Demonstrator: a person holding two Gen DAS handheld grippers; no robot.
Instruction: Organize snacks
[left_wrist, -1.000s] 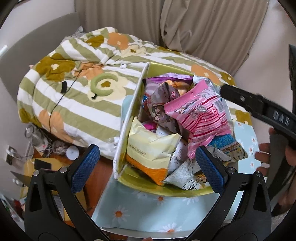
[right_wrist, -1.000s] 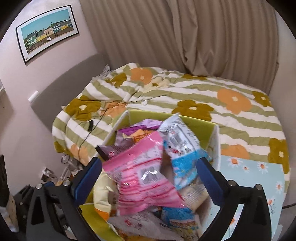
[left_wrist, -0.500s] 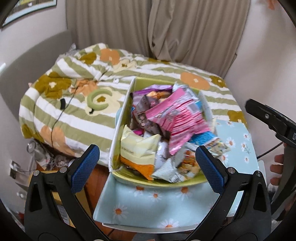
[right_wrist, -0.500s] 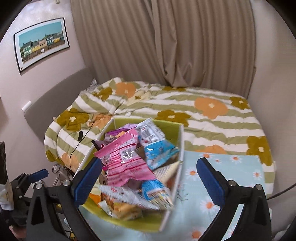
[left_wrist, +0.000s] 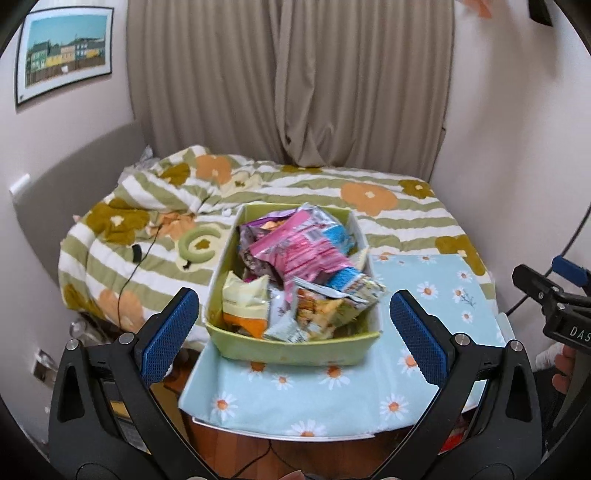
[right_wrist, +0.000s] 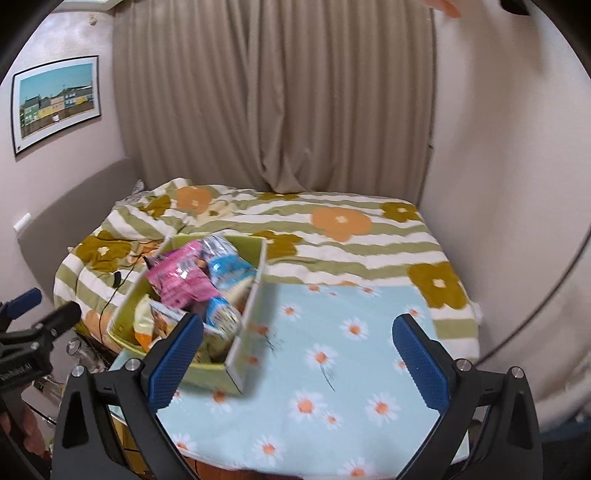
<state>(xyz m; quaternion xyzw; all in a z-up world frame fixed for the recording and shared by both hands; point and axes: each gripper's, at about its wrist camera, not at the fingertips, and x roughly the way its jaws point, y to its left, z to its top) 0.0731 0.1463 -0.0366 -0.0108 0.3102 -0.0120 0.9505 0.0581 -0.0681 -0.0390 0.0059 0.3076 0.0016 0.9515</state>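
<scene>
A green box (left_wrist: 295, 349) full of snack packets stands on the daisy-print tablecloth (left_wrist: 332, 398). A pink packet (left_wrist: 299, 254) lies on top of the pile, a yellow-orange one (left_wrist: 245, 302) at the front left. The box also shows in the right wrist view (right_wrist: 210, 373), with the pink packet (right_wrist: 181, 284) on top. My left gripper (left_wrist: 293, 328) is open and empty, held back from the box's near wall. My right gripper (right_wrist: 297, 354) is open and empty over the cloth, to the right of the box.
A bed with a striped flower quilt (left_wrist: 155, 221) lies behind the table. A black cable (left_wrist: 140, 258) runs across the quilt. Curtains (left_wrist: 291, 81) hang at the back. The table's near edge (left_wrist: 280, 434) is close to me; clutter sits on the floor at left (left_wrist: 77, 328).
Both grippers have pulled back and up from the box. The box and packets look smaller and farther. Both stay open and empty.
</scene>
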